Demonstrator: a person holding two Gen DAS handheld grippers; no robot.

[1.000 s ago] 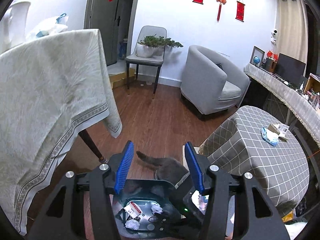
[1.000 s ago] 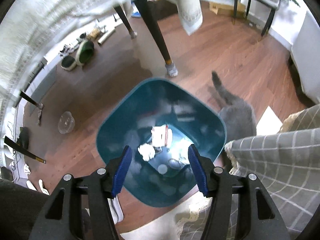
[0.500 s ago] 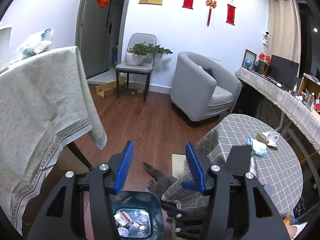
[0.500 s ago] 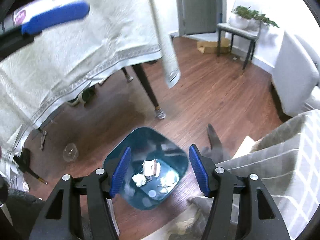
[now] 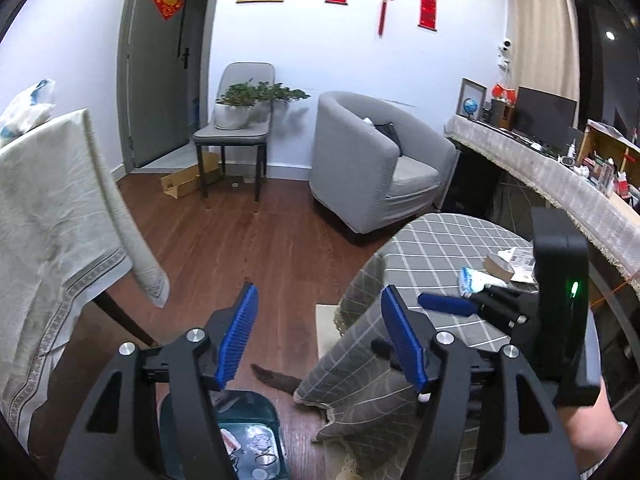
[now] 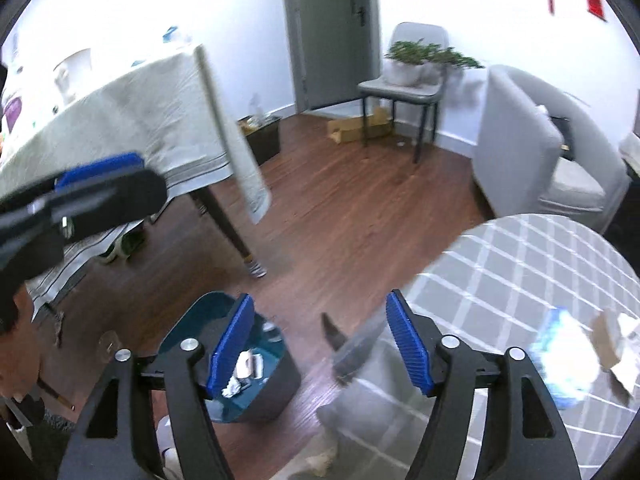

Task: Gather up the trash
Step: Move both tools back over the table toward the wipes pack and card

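Note:
The teal bin [image 5: 256, 436] stands on the wood floor below my left gripper [image 5: 320, 340], with crumpled paper and a wrapper inside. The left jaws are opening and hold nothing. The round table with the grey checked cloth [image 5: 436, 248] bears a blue-white packet [image 5: 474, 280], a small cardboard box [image 5: 498, 265] and paper. My right gripper [image 6: 320, 346] hangs between the bin [image 6: 188, 332] and the round table [image 6: 516, 264]. Its jaws are opening and are empty too. The packet [image 6: 564, 354] and the box [image 6: 606, 340] lie blurred at the right. One of the right gripper's fingers [image 5: 444, 305] reaches over the checked cloth.
A grey cat [image 6: 354, 346] stands between the bin and the round table, with its tail [image 5: 276, 378] showing. A table with a white cloth [image 5: 52, 208] fills the left. A grey armchair [image 5: 372, 168], a chair with a potted plant [image 5: 236, 128] and a long counter [image 5: 560, 184] stand behind.
Both grippers have risen from over the bin and tipped up towards the room and the round table. The bin has slid to the bottom of both views. Both pairs of jaws stand wider.

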